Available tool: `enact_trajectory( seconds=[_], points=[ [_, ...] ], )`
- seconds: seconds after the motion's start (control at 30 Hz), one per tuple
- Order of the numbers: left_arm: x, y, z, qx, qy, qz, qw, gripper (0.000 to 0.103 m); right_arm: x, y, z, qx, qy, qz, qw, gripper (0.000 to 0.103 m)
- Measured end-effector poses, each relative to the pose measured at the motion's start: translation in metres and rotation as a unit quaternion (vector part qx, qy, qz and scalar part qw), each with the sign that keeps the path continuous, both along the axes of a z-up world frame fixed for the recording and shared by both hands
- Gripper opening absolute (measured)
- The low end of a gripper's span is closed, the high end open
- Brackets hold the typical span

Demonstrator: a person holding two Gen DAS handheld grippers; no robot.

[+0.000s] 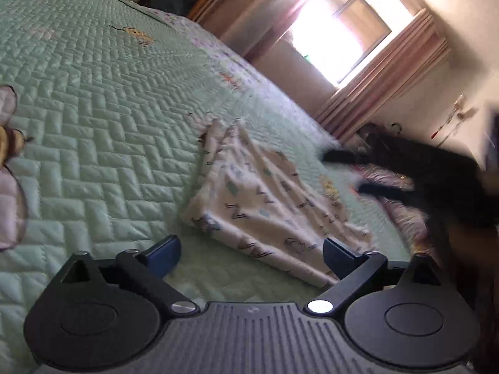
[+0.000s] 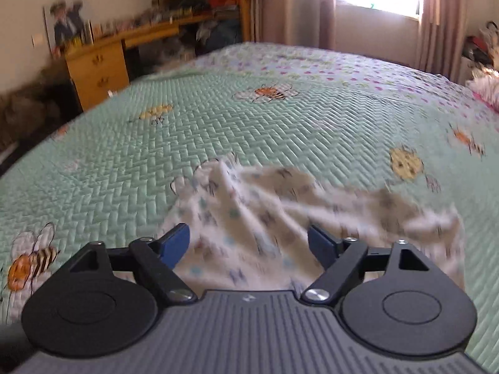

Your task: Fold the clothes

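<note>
I see the cloth [image 1: 265, 199] lying on the bed [image 1: 93, 109], a pale piece printed with small blue diamonds and dark zigzags, partly folded and rumpled, with one corner bunched up at its far end. It rests on the green quilted bedspread, toward the side of the bed nearest the window [image 1: 340, 31]. My left gripper [image 1: 251, 254] has its jaws spread wide with nothing between the blue pads; the near edge of the cloth sits just ahead of them, not pinched. In the left wrist view the right gripper [image 1: 352, 173] shows as a dark blurred shape just beyond the cloth's far side. From the right wrist view the right gripper [image 2: 248, 244] is also wide open, its pads apart above the cloth [image 2: 280, 218], which looks smeared (motion blur hides the print). Embroidered bees [image 2: 271, 92] dot the bedspread, and a wooden desk [image 2: 103, 62] stands beyond the bed
</note>
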State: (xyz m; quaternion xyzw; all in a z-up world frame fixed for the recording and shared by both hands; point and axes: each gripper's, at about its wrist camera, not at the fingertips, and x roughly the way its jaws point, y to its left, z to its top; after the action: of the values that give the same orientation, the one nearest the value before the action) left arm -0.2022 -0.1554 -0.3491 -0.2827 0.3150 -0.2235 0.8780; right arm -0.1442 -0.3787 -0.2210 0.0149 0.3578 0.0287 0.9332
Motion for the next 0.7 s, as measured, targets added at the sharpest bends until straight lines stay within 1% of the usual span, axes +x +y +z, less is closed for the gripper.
enact_trajectory(
  seconds=[0.03, 0.1, 0.17, 0.2, 0.27, 0.3, 0.33, 0.4, 0.47, 0.5, 0.6, 0.7],
  points=[
    [0.002, -0.001, -0.002, -0.01, -0.001, -0.003, 0.9999, 0.099, 0.014, 0.004, 0.004, -0.002, 0.016, 0.004, 1.0, 0.086],
    [0.006, 0.0, -0.004, -0.033, 0.001, -0.004, 0.9994, 0.099, 0.05, 0.015, 0.008, 0.0, 0.066, 0.006, 0.998, 0.086],
    [0.012, 0.001, -0.007, -0.059, 0.004, -0.002, 0.9983, 0.099, 0.092, 0.031, 0.001, -0.009, 0.118, -0.009, 0.993, 0.086],
    [0.015, 0.001, -0.009, -0.07, 0.005, 0.0, 0.9975, 0.1, 0.113, 0.04, -0.005, -0.018, 0.151, -0.02, 0.988, 0.086],
    [0.021, 0.001, -0.012, -0.09, 0.012, 0.004, 0.9959, 0.102, 0.138, 0.056, -0.019, -0.039, 0.204, -0.041, 0.977, 0.085],
    [0.023, 0.0, -0.013, -0.1, 0.015, 0.004, 0.9949, 0.102, 0.147, 0.065, -0.029, -0.056, 0.226, -0.052, 0.971, 0.085],
    [0.025, 0.0, -0.014, -0.107, 0.016, 0.004, 0.9942, 0.102, 0.153, 0.075, -0.037, -0.084, 0.24, -0.06, 0.965, 0.085],
    [0.025, -0.001, -0.017, -0.114, 0.014, 0.004, 0.9934, 0.102, 0.161, 0.091, -0.051, -0.146, 0.257, -0.074, 0.952, 0.085],
    [0.023, -0.003, -0.018, -0.113, 0.008, 0.005, 0.9935, 0.102, 0.166, 0.101, -0.065, -0.187, 0.275, -0.092, 0.939, 0.085],
    [0.025, -0.004, -0.018, -0.113, 0.007, 0.005, 0.9936, 0.102, 0.168, 0.104, -0.068, -0.197, 0.28, -0.102, 0.934, 0.085],
    [0.029, -0.006, -0.016, -0.117, 0.007, 0.002, 0.9931, 0.102, 0.172, 0.113, -0.064, -0.198, 0.283, -0.13, 0.93, 0.085],
    [0.03, -0.004, -0.017, -0.127, 0.01, -0.001, 0.9919, 0.102, 0.177, 0.128, -0.057, -0.189, 0.279, -0.131, 0.932, 0.085]
  ],
)
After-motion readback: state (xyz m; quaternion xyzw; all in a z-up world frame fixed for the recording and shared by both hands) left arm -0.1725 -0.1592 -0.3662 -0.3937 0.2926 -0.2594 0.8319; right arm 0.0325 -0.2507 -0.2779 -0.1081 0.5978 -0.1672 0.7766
